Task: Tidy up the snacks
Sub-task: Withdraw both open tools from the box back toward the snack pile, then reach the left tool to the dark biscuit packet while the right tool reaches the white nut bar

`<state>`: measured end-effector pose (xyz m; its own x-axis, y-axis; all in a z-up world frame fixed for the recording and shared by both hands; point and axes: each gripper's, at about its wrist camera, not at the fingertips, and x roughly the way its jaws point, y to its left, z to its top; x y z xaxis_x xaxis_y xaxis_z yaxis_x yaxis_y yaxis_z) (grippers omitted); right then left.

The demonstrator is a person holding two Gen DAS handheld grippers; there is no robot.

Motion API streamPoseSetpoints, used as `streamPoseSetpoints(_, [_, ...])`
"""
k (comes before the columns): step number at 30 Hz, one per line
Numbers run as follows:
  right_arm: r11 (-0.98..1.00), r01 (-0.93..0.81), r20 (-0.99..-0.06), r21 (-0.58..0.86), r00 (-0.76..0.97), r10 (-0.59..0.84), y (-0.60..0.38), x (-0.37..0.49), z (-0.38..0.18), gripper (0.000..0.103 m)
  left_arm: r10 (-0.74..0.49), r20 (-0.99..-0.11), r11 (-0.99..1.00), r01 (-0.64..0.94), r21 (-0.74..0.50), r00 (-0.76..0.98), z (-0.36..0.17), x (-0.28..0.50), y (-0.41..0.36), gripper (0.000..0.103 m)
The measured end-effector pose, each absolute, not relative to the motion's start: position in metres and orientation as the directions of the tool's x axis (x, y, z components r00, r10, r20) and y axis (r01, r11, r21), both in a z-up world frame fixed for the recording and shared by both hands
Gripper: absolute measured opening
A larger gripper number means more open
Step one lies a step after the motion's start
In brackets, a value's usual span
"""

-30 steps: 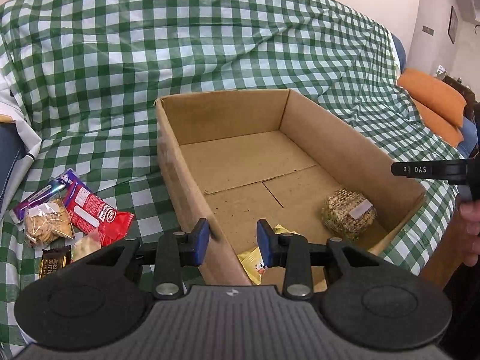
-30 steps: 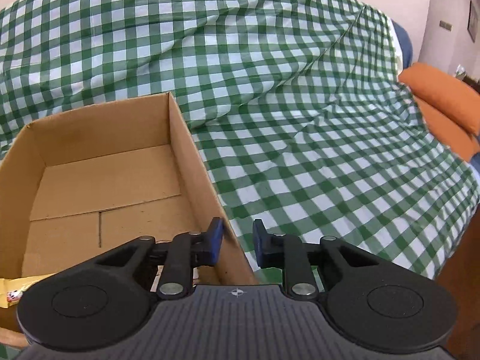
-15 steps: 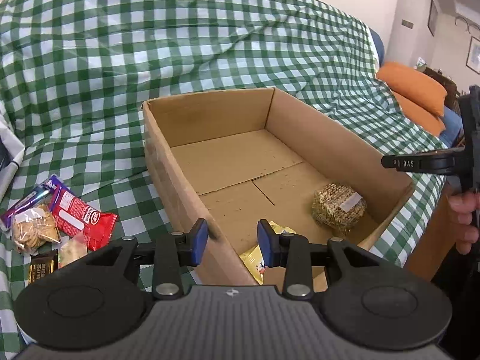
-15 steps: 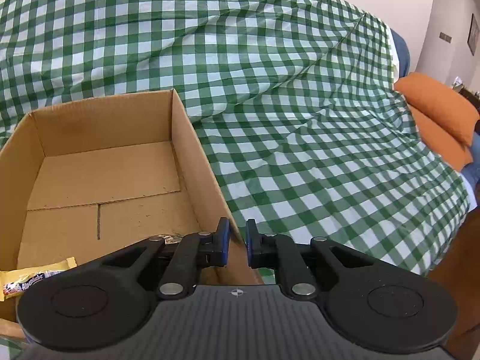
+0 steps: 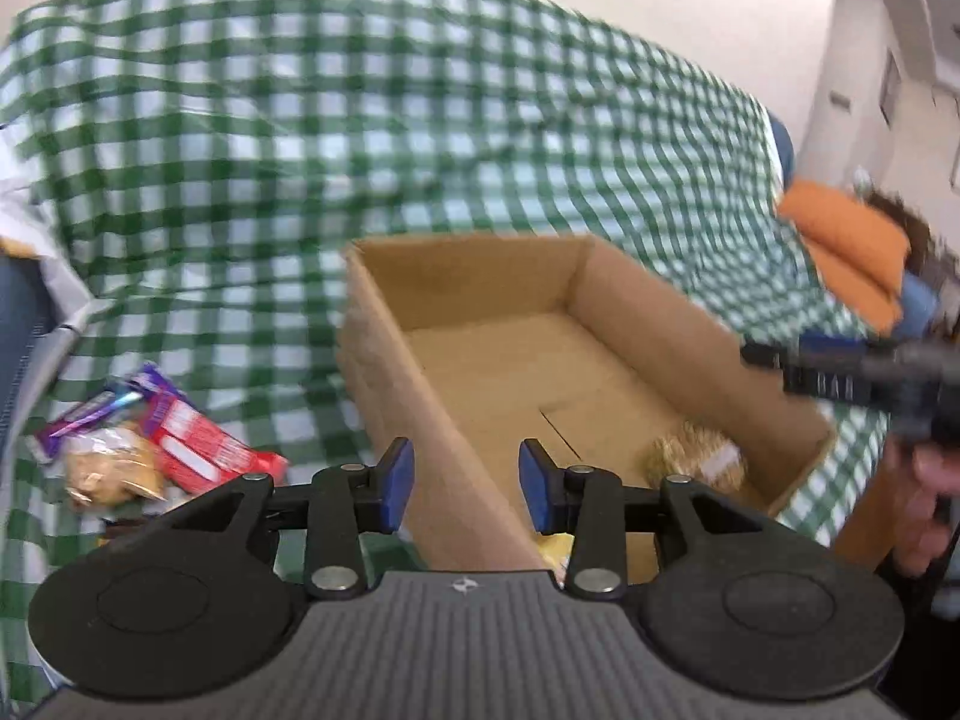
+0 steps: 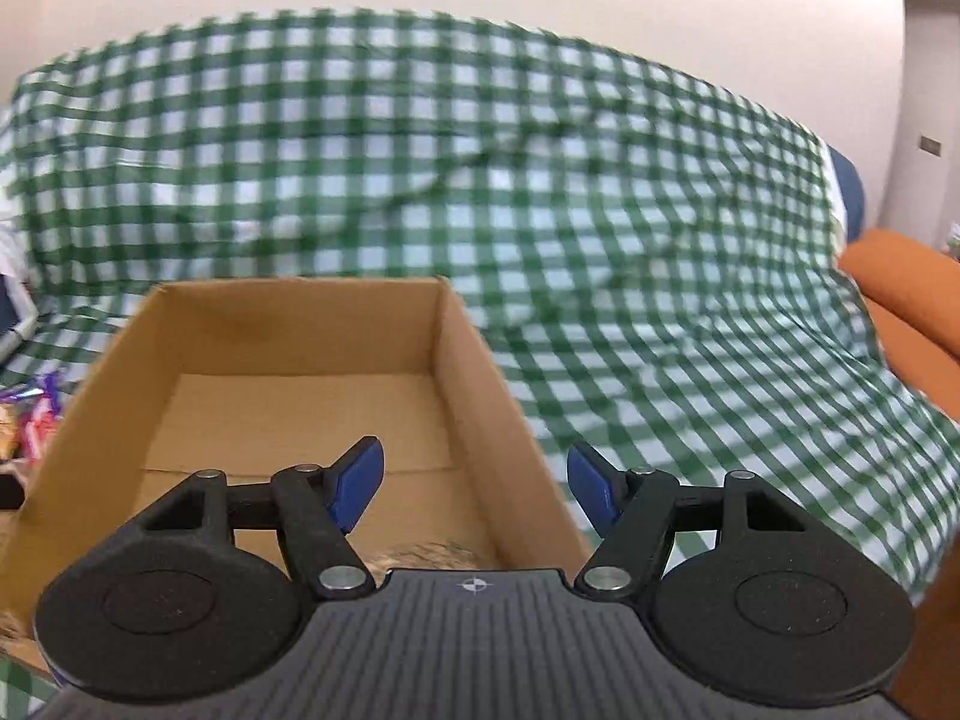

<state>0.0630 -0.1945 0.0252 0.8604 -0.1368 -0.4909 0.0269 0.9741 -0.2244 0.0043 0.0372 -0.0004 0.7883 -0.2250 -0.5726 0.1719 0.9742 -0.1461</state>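
An open cardboard box (image 5: 384, 372) stands on the green checked cloth; it also shows in the right wrist view (image 6: 474, 396). Inside it lie a brown cereal bar pack (image 5: 699, 459) and a yellow packet (image 5: 555, 546) at the near end. Left of the box lies a pile of snacks: a red packet (image 5: 204, 453), a biscuit pack (image 5: 114, 471) and a purple bar (image 5: 90, 414). My left gripper (image 5: 467, 486) is open and empty above the box's left wall. My right gripper (image 6: 474, 480) is open wide and empty, straddling the box's right wall; it also shows in the left wrist view (image 5: 840, 369).
The checked cloth (image 6: 660, 300) covers the whole surface and drops off at the right. Orange cushions (image 5: 852, 246) lie beyond the far right edge. A white and grey object (image 5: 54, 300) sits at the far left.
My right gripper has opened from nearly shut to wide and pulled back and left over the box. My left gripper has shifted, both views blurred by motion.
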Motion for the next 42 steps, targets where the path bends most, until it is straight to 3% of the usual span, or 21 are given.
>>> streamPoseSetpoints(5, [0.987, -0.031, -0.502, -0.156, 0.863, -0.052, -0.171, 0.064, 0.030, 0.068, -0.183, -0.591, 0.979, 0.091, -0.183, 0.785, 0.022, 0.019, 0.103, 0.041])
streamPoseSetpoints(8, [0.991, -0.076, -0.501, -0.110, 0.865, 0.010, -0.152, 0.063, 0.033, 0.061, -0.134, -0.624, 0.988, 0.053, -0.146, 0.770, 0.029, 0.028, 0.138, 0.037])
streamPoseSetpoints(10, [0.988, -0.129, -0.496, -0.088, 0.866, 0.068, -0.134, 0.061, 0.033, 0.050, -0.134, -0.640, 0.982, 0.014, -0.189, 0.757, 0.025, 0.030, 0.166, 0.035])
streamPoseSetpoints(13, [0.972, -0.224, -0.483, -0.067, 0.860, 0.165, -0.106, 0.056, 0.030, 0.046, -0.149, -0.664, 0.948, -0.084, -0.306, 0.733, 0.000, 0.024, 0.205, 0.034])
streamPoseSetpoints(17, [0.932, -0.358, -0.478, -0.059, 0.830, 0.288, -0.066, 0.045, 0.022, 0.046, -0.171, -0.740, 0.906, -0.192, -0.378, 0.650, -0.019, 0.032, 0.229, 0.030])
streamPoseSetpoints(24, [0.845, -0.533, -0.567, -0.026, 0.704, 0.427, 0.006, 0.031, -0.015, 0.046, -0.150, -0.832, 0.909, -0.256, -0.329, 0.534, -0.042, 0.048, 0.229, 0.031])
streamPoseSetpoints(29, [0.827, -0.562, -0.625, -0.033, 0.657, 0.422, 0.039, 0.041, -0.039, 0.047, -0.122, -0.892, 0.912, -0.305, -0.274, 0.436, -0.066, 0.052, 0.231, 0.034])
streamPoseSetpoints(33, [0.818, -0.573, -0.658, -0.046, 0.634, 0.406, 0.055, 0.055, -0.053, 0.048, -0.106, -0.911, 0.913, -0.324, -0.247, 0.398, -0.076, 0.055, 0.235, 0.041])
streamPoseSetpoints(42, [0.822, -0.568, -0.712, -0.051, 0.597, 0.368, 0.076, 0.066, -0.087, 0.060, -0.106, -0.923, 0.924, -0.307, -0.229, 0.369, -0.082, 0.062, 0.228, 0.048])
